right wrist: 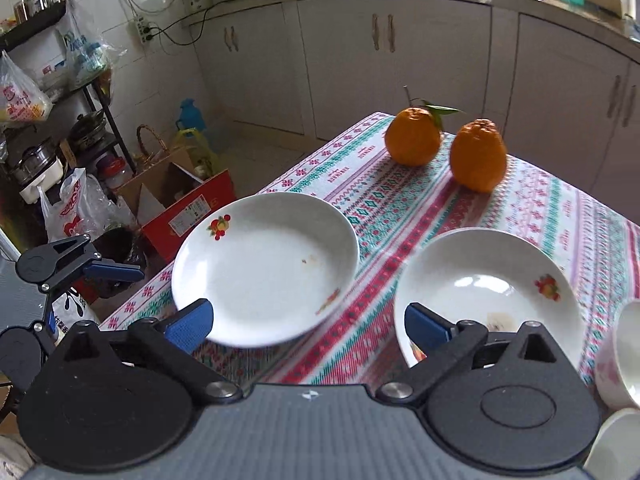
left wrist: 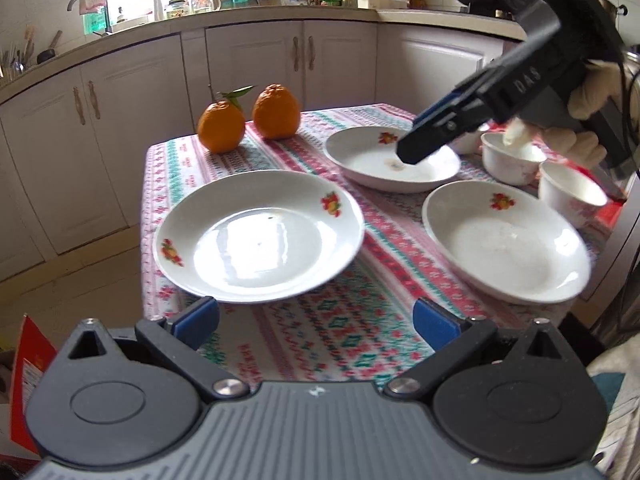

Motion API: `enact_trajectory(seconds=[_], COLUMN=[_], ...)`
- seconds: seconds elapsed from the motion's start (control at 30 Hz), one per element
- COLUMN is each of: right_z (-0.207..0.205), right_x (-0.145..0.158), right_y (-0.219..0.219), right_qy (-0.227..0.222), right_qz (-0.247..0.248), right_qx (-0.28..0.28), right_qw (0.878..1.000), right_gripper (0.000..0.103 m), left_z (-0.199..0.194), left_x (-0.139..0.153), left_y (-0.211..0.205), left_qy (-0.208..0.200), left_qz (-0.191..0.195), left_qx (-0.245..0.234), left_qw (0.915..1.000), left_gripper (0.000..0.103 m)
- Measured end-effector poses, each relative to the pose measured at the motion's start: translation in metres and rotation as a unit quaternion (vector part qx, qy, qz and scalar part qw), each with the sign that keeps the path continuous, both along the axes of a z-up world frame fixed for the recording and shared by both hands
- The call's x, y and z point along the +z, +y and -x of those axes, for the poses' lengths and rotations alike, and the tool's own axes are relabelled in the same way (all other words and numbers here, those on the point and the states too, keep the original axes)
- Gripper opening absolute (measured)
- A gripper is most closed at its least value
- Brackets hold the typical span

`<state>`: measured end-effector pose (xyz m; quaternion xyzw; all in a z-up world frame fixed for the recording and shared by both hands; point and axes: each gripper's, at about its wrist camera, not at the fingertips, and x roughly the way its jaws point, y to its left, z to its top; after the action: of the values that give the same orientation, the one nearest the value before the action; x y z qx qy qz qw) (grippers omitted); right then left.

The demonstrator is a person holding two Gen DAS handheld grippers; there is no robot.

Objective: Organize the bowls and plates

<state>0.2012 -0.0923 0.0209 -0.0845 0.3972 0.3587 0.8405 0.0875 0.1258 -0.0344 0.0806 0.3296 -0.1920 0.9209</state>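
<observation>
A kitchen with pale cupboards (left wrist: 248, 64) and a cluttered counter (left wrist: 240, 12) surrounds a small table under a patterned cloth (left wrist: 340, 332) of red, green and white. On the cloth lie 3 white plates with small fruit prints: the near-left plate (left wrist: 258, 236) juts a little over the table's left edge, the far plate (left wrist: 392, 160) lies behind it toward the right, and the near-right plate (left wrist: 506, 240) lies close to the right edge. Beside the far plate stand 3 small white bowls (left wrist: 512, 158) in a loose cluster, partly hidden by the gloved hand (left wrist: 584, 116) that carries the right gripper (left wrist: 416, 152). That gripper hangs above the far plate, tilted downward, and in its own wrist view (right wrist: 308, 320) its blue pads are spread wide with nothing between them; 1 pad overlaps the near-left plate's rim in the picture and the other the far plate's rim, though contact cannot be told. The left gripper (left wrist: 316, 320) is also spread wide and empty, its blue pads hovering short of the near-left plate (the right wrist view shows it off the table's edge). 2 oranges (left wrist: 248, 118) stand together at the table's far corner, one with a leaf and stem. On the floor past the table sit a red cardboard box (right wrist: 188, 216) and plastic bags (right wrist: 76, 208).
</observation>
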Motion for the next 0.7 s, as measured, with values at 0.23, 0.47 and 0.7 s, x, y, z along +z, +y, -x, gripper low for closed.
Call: enact_trajectory(seconds=[0.23,0.47,0.7], right_z=[0.045,0.062,0.062], right_x=[-0.002,-0.018,-0.037], right_y=[-0.046,-0.087,-0.105], right_qy=[-0.016,-0.008,0.004], right_qz=[0.021,0.038,0.06], right_qx=[-0.031,-0.062,-0.072], right_qw=[0.999,0.997,0.996], right_gripper=[0.103,0.103,0.103], left_z=[0.015,0.026,0.033], left_x=[-0.001,-0.014,-0.029], left_y=[-0.035,-0.067,-0.099], left_qy=[-0.016,-0.011,-0.005], left_qz=[0.006,0.017,-0.014], left_qx=[-0.023,-0.064,-0.09], left_qw=[0.9996,0.9978,0.9958], left_gripper=[0.102,0.102,0.102])
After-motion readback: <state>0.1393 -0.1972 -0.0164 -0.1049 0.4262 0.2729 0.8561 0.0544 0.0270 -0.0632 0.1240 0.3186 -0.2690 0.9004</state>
